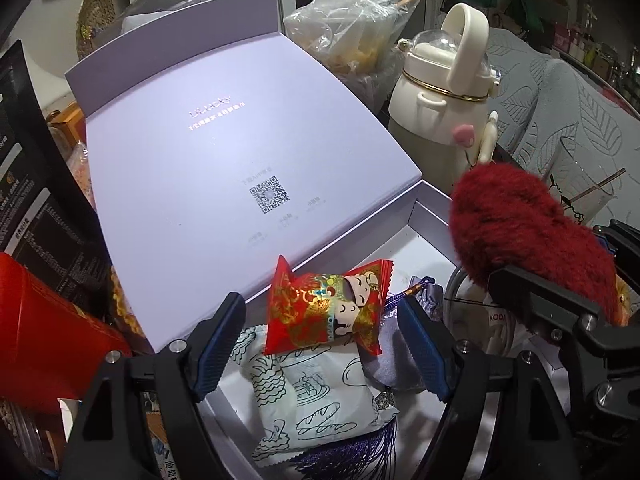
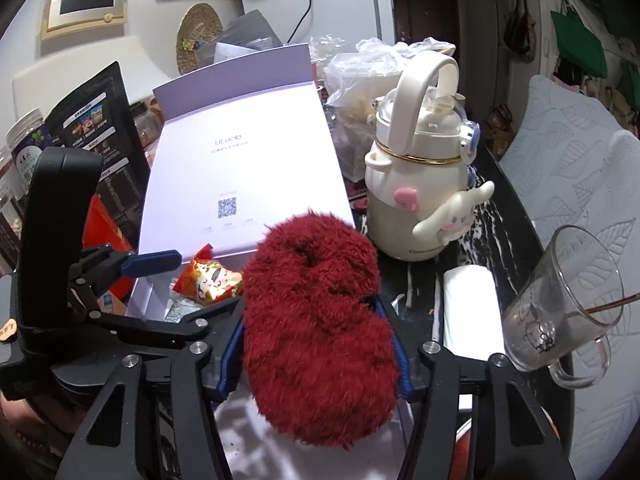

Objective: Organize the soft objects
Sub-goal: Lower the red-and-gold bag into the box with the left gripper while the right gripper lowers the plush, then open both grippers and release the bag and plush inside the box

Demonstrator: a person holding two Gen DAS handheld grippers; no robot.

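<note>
A lavender gift box stands open, its lid leaning back. Inside lie a red cartoon packet, a white printed packet, a grey pouch and a purple tassel. My left gripper is open, its fingers on either side of the red packet, not touching it. My right gripper is shut on a fluffy dark red scrunchie, held above the box's right side; the scrunchie also shows in the left wrist view. The box and the left gripper show in the right wrist view.
A cream bottle with a handle stands right of the box. A glass mug and a white roll lie further right. A plastic bag sits behind. Black packaging, a red box and jars crowd the left.
</note>
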